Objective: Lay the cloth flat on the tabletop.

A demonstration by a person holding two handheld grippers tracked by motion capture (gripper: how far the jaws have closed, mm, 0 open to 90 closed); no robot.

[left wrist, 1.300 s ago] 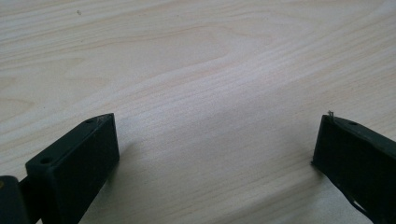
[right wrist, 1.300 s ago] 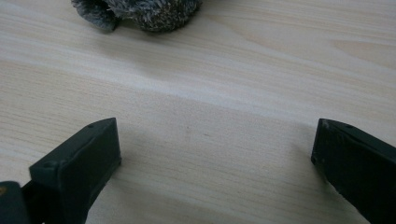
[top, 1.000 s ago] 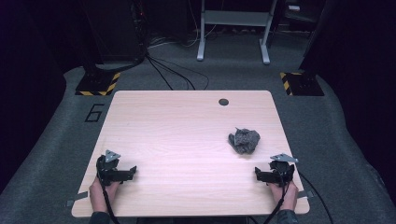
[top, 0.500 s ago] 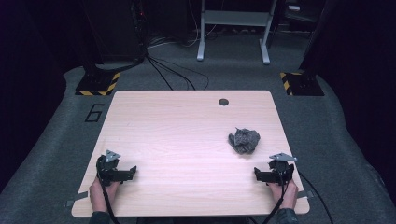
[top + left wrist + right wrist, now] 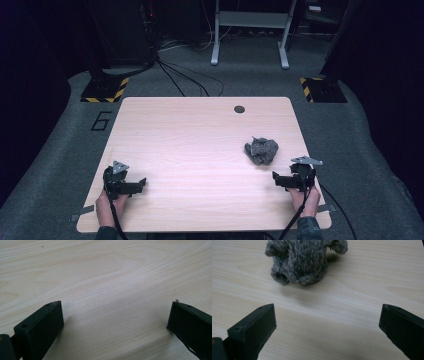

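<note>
A crumpled grey fuzzy cloth (image 5: 261, 150) lies on the right half of the light wooden table (image 5: 200, 145). My right gripper (image 5: 281, 180) rests near the table's front right edge, just in front of the cloth and a little to its right, and is open. In the right gripper view the cloth (image 5: 304, 260) lies a short way beyond the wide-apart jaws of the right gripper (image 5: 327, 322), untouched. My left gripper (image 5: 136, 185) sits at the front left, open. In the left gripper view, only bare wood lies between the jaws of the left gripper (image 5: 115, 322).
A small dark round hole (image 5: 239, 109) sits near the table's far edge. On the grey floor beyond stand two bases with yellow-black stripes (image 5: 105, 90) (image 5: 322, 89), some cables (image 5: 185, 82) and a white frame's legs (image 5: 250, 35). A "6" (image 5: 101, 121) is marked left of the table.
The right gripper has edged slightly forward toward the cloth. The left gripper and the cloth have not moved.
</note>
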